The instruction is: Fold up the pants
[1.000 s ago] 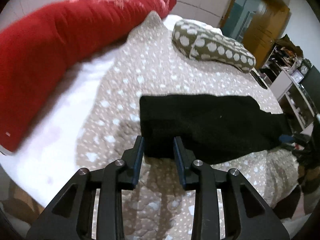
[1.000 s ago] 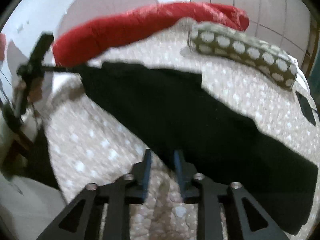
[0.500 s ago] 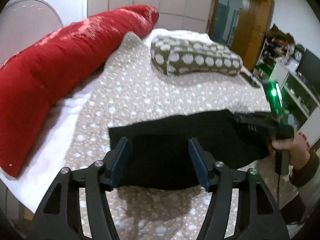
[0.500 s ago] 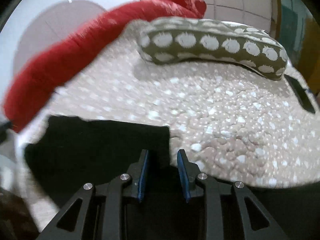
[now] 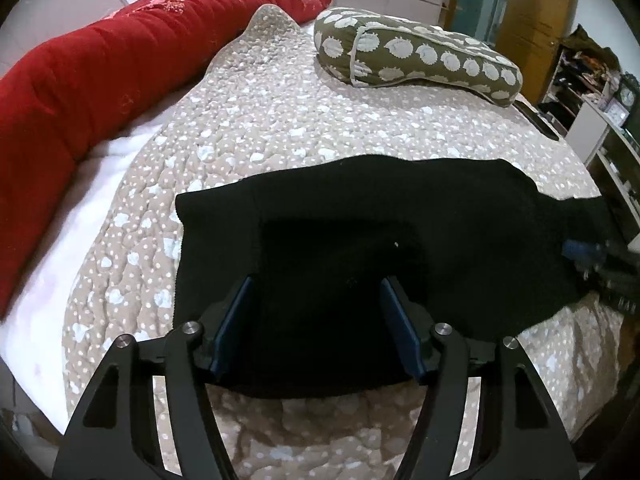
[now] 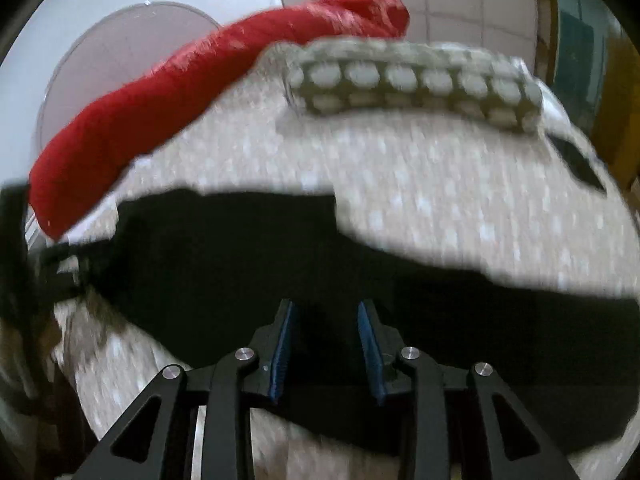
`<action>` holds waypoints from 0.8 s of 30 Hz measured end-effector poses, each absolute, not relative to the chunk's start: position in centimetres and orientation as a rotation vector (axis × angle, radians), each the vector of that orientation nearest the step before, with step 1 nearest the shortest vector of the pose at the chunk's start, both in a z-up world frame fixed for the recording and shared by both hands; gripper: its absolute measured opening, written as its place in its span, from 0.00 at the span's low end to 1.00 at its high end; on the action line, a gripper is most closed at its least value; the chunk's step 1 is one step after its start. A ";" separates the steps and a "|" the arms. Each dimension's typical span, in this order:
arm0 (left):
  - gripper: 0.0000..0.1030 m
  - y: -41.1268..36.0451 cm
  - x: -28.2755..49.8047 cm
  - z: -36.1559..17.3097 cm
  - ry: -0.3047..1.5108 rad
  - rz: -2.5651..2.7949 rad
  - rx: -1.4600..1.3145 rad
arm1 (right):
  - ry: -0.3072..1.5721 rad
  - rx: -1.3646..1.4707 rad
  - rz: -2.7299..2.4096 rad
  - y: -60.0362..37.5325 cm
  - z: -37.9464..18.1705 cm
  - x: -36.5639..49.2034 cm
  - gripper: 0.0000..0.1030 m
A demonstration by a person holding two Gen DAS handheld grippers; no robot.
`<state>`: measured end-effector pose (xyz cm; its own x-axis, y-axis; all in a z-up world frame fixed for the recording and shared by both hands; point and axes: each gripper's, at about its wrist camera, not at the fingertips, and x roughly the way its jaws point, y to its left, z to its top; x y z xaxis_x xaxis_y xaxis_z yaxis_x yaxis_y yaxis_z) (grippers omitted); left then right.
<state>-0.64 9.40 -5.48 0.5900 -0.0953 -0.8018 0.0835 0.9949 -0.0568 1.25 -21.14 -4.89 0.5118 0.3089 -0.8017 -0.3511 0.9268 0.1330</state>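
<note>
Your left gripper [image 5: 316, 320] is opening, fingers wide and released over the black pants [image 5: 400, 216], which lie folded across the near edge of the bed [image 5: 280, 128]. Your right gripper [image 6: 326, 344], blurred, is opening too, cloth below its fingers, nothing pinched. A fold looks just laid. Next, I'd say, take an end and double it over.

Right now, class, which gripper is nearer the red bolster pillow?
Left. The left gripper hangs over the black pants' end beside the red bolster pillow. The right gripper hangs over the pants farther along, away from it.
</note>
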 end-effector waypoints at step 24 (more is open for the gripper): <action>0.63 3.5 -1.1 -2.7 0.904 -0.255 -0.088 | 0.871 0.104 -0.090 -43.0 -3.2 0.4 0.05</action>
<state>-1.11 3.48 -2.70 0.5902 -0.2561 -0.7655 0.1820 0.9661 -0.1829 0.37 -43.01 -3.22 0.6407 -0.0361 -0.7670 0.1211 0.9911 0.0545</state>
